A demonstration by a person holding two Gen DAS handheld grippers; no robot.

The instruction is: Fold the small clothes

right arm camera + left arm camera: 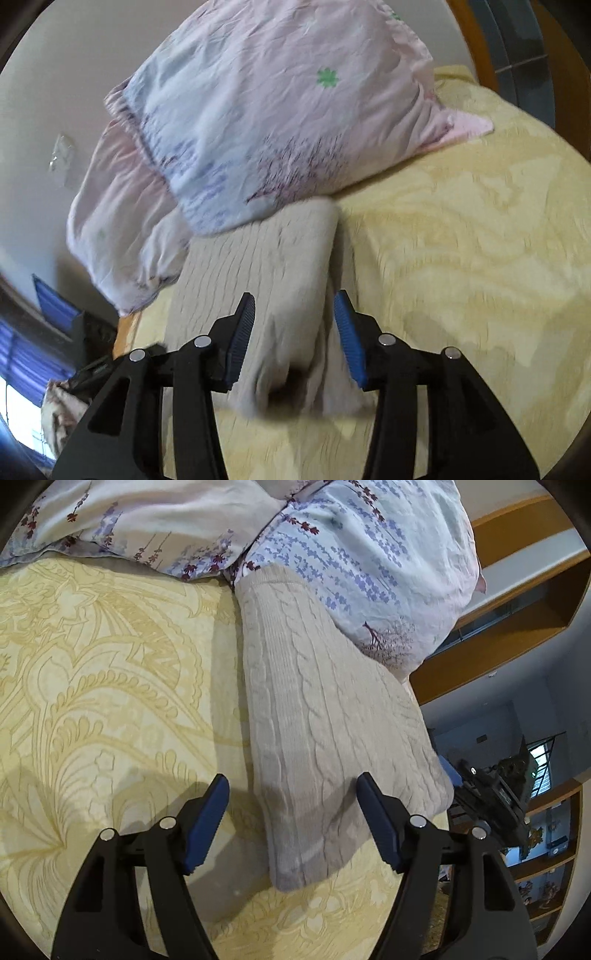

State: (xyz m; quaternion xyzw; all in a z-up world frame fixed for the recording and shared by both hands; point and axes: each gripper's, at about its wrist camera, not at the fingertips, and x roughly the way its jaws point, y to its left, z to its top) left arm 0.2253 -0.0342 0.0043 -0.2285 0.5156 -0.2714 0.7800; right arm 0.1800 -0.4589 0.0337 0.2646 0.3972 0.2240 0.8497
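A beige cable-knit garment (325, 716) lies folded into a long band on the yellow patterned bedspread (103, 686), and both claws stand over it with nothing in their grip. In the left wrist view the left gripper (291, 797) is spread wide; its blue-padded fingers (207, 823) straddle the near end of the knit — the left finger sits over bare bedspread just beside the fabric's edge, the right finger over the knit itself. From there the garment runs straight ahead of the claw, its far end tucked against a floral pillow (362, 554) beyond and to the right. Off the claw's right side, past the bed's edge, wooden shelves (546, 853) show. In the right wrist view, which is blurred, the right gripper (295, 317) is parted as well, though less widely, and its ribbed blue pads (351, 347) flank a bunched, rumpled end of the same garment (258, 269) without closing on it; whether either pad touches the cloth cannot be told. Ahead of this claw the knit stretches away and slips under the corner of a pale pink and blue pillow (277, 110), with yellow bedspread (461, 258) spreading to the claw's right — and a second, pinker pillow (110, 206) ahead to its left.
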